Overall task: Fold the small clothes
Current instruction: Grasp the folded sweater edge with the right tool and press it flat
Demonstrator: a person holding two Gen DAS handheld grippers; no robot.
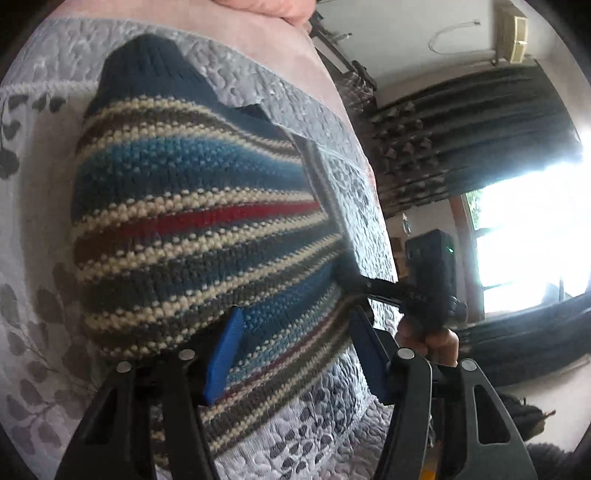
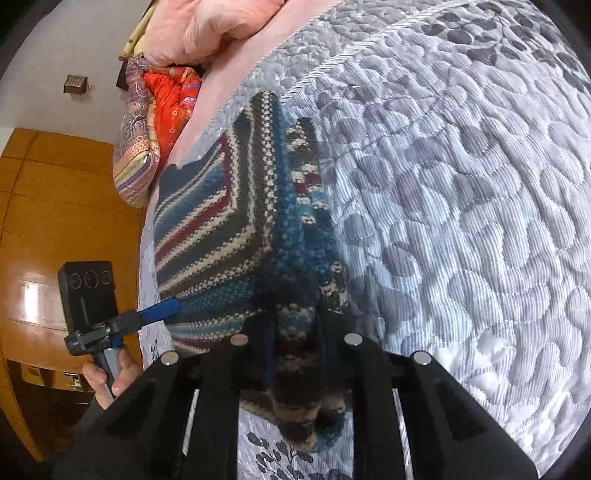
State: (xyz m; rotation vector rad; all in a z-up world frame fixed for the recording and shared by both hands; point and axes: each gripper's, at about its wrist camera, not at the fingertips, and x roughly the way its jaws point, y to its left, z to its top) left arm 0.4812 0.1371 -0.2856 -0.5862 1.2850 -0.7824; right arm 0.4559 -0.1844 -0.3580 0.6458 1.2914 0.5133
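Below, largest first: grey quilt with a leaf pattern, covering the bed. On it, near the edge, my striped knit sweater, lying partly folded, one layer over another. Beyond it, a pink pillow and an orange patterned bundle. My left gripper: blue fingers spread wide, straddling the sweater's hem, clamping nothing. My right gripper: fingers drawn close together, pinching a bunched fold of the sweater.
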